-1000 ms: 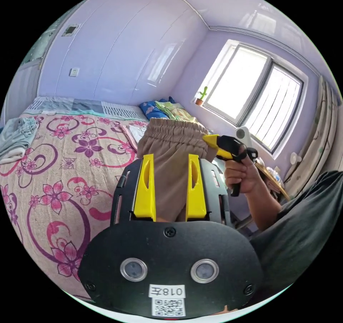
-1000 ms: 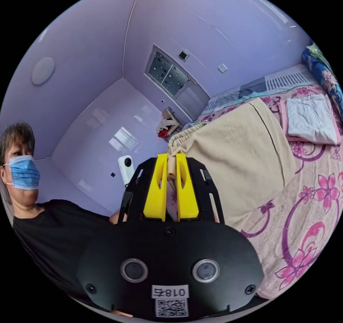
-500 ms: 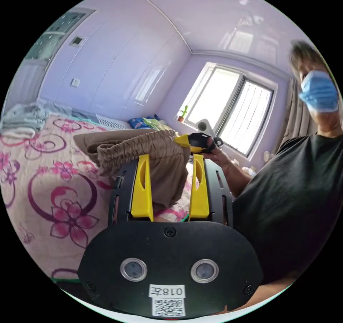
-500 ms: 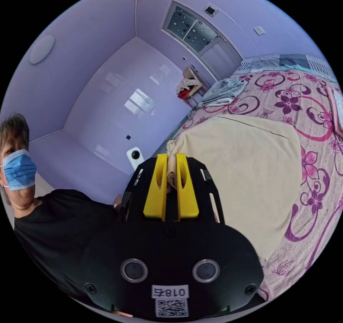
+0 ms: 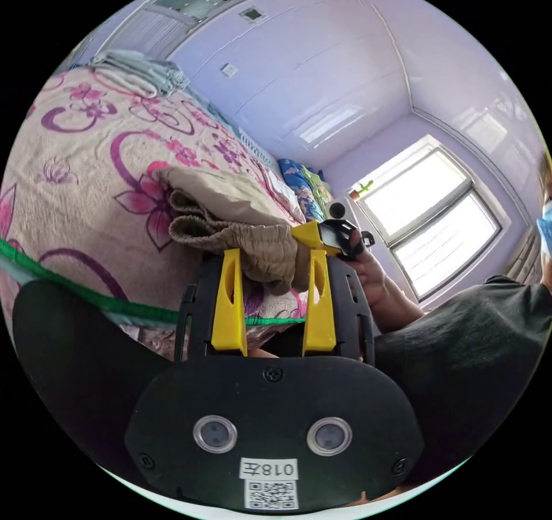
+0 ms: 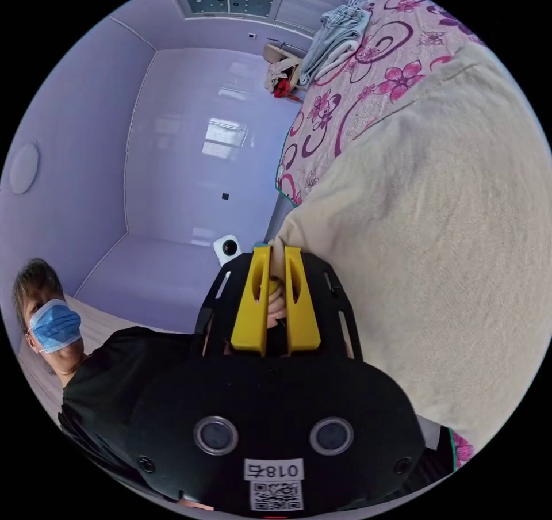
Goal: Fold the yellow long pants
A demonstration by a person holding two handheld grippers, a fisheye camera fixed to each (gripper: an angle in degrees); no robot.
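While we look across the room, the biggest thing we see is the bed with its flowered cover, and a green trim runs along its edge. On this bed, near the edge, lie the yellow long pants. In the right gripper view their pale cloth spreads wide and rather flat over the cover. In the left gripper view the gathered elastic waistband is bunched in front of us.

We judge the pants to be light and very soft. They will sag and wrinkle as soon as we lift them, and they will not keep a shape by themselves. The cloth seems not slippery, so a small pinch should hold it. The waistband is the thickest and firmest part, and so the best place to take hold, one corner for each side.

The right tongs are pressed together and pinch a corner of the pants; the cloth comes out from between the two yellow jaws. The left tongs stand spread, with a fold of the waistband hanging between the jaws, but the jaws do not press on it.

Further on the bed a small pile of folded clothes lies well apart from the pants.
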